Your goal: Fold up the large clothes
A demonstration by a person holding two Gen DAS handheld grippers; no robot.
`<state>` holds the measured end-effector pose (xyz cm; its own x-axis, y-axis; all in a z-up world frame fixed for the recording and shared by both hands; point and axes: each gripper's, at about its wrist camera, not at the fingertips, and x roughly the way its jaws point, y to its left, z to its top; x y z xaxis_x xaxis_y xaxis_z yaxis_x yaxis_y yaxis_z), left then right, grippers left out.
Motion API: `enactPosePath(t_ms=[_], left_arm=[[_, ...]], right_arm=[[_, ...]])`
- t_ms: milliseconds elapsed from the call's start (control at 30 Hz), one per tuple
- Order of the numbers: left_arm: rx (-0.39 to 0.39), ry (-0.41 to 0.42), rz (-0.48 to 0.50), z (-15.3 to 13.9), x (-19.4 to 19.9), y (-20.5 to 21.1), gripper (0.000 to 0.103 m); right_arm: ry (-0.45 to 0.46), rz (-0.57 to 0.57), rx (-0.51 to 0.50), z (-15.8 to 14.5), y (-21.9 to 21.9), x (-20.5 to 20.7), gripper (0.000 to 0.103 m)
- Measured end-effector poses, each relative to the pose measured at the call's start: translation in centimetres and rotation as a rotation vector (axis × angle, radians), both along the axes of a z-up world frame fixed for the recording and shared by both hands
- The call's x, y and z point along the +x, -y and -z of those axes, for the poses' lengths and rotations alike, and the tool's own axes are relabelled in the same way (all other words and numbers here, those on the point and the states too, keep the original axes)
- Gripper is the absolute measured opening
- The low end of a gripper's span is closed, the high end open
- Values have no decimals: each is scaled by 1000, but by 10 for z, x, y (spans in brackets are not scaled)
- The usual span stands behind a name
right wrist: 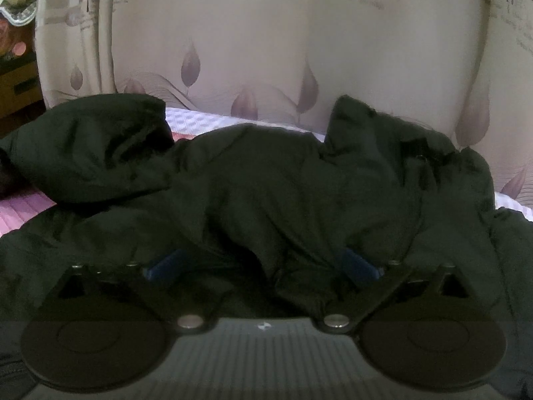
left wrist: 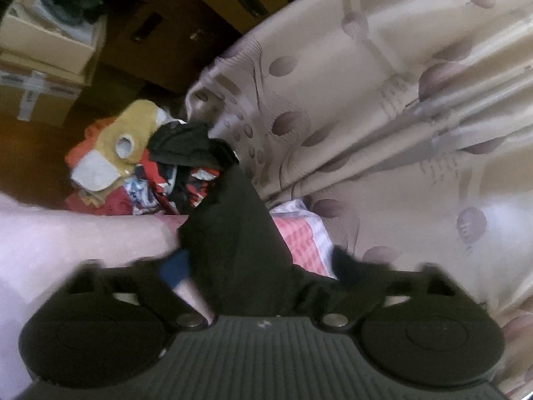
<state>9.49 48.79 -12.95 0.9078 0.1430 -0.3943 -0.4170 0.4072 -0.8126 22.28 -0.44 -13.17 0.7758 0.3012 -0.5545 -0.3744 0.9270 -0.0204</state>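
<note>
A large dark green-black jacket [right wrist: 266, 180] lies crumpled on a pink and white bed cover [right wrist: 20, 210], filling the right wrist view. My right gripper [right wrist: 263, 263] sits low over it with its blue-padded fingers [right wrist: 166, 263] spread wide; a fold of jacket bunches between them. In the left wrist view a strip of the same dark jacket [left wrist: 233, 233] hangs taut out of my left gripper [left wrist: 243, 280], which is shut on it and holds it above the bed. One blue finger pad [left wrist: 173, 266] shows beside the cloth.
A beige curtain with purple leaf prints [left wrist: 366, 83] hangs close behind the bed. A heap of mixed clothes with a tan plush toy [left wrist: 133, 153] lies on the floor, with cardboard boxes [left wrist: 40, 76] and dark wooden furniture [left wrist: 186, 16] beyond.
</note>
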Motion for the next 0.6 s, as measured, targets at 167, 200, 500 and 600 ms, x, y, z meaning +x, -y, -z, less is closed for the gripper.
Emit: enactPosePath(t_ms=[167,200,500,600], left_arm=[[97,-24,24,3,16,0,4],[130,-15,22,-2,17,2,4],[263,169,57,-114,19,33,4],[297,248,119,-155,26,65,4]], right_arm=[[-9,0,16,-1,2,1,102],[-9,1,19,-1,2,2,102],[-7,89,197,-11,36,-2,102],[18,133,341,-21,64,-19,102]])
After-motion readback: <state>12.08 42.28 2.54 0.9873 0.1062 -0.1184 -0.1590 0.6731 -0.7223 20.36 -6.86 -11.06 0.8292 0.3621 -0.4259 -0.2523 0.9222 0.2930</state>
